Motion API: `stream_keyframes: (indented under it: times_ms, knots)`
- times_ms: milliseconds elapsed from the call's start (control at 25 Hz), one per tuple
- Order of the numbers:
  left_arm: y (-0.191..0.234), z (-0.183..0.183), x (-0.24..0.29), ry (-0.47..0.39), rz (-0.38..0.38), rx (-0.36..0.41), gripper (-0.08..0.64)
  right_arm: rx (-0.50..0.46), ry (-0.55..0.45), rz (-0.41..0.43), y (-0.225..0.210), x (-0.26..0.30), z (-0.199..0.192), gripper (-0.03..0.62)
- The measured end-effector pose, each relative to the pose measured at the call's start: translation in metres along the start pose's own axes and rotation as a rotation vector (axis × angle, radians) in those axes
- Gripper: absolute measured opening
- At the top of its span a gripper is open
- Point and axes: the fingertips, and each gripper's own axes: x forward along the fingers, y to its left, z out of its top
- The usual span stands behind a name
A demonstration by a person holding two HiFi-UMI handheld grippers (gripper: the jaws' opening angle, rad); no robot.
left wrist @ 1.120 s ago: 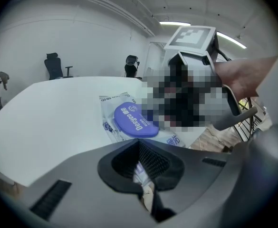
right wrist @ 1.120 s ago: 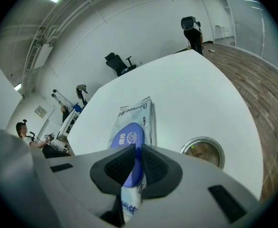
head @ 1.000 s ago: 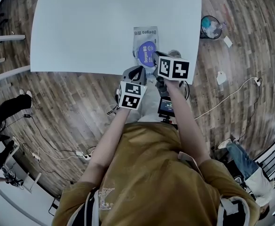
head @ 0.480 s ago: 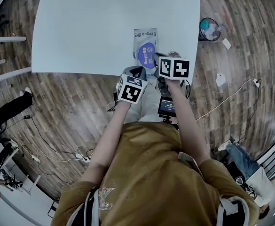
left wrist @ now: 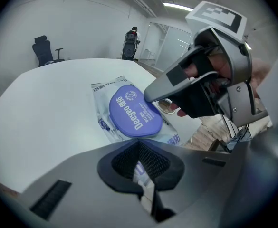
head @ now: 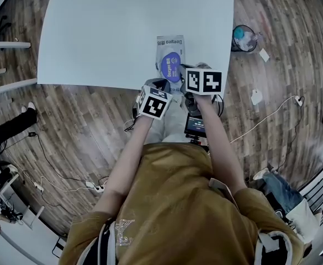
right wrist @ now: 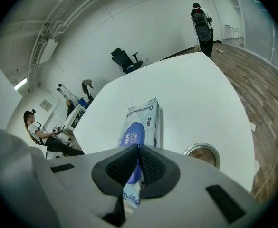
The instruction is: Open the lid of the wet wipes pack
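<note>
Film on the wet wipes pack [head: 170,44], at the near edge of the white table [head: 95,32], looks soft and slippery, so your left gripper [left wrist: 139,163] pinches its near seam while the 2 jaws of your right gripper [right wrist: 138,165] clamp the stiffer blue lid [left wrist: 131,113] by its rim, the best hold.

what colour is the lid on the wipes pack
The lid is blue-purple with white lettering, clearest in the left gripper view.

One wipes pack [head: 170,53], one table [head: 95,32], two tools [left wrist: 139,174] [right wrist: 138,167]
</note>
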Motion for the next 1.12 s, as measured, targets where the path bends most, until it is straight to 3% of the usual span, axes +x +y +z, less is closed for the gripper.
stream_keyframes:
  times_ms: [1120]
  knots:
    - [-0.001,0.0,0.001,0.036,-0.001,0.01,0.002,-0.055,0.019,0.025,0.022,-0.01,0.003,0.009]
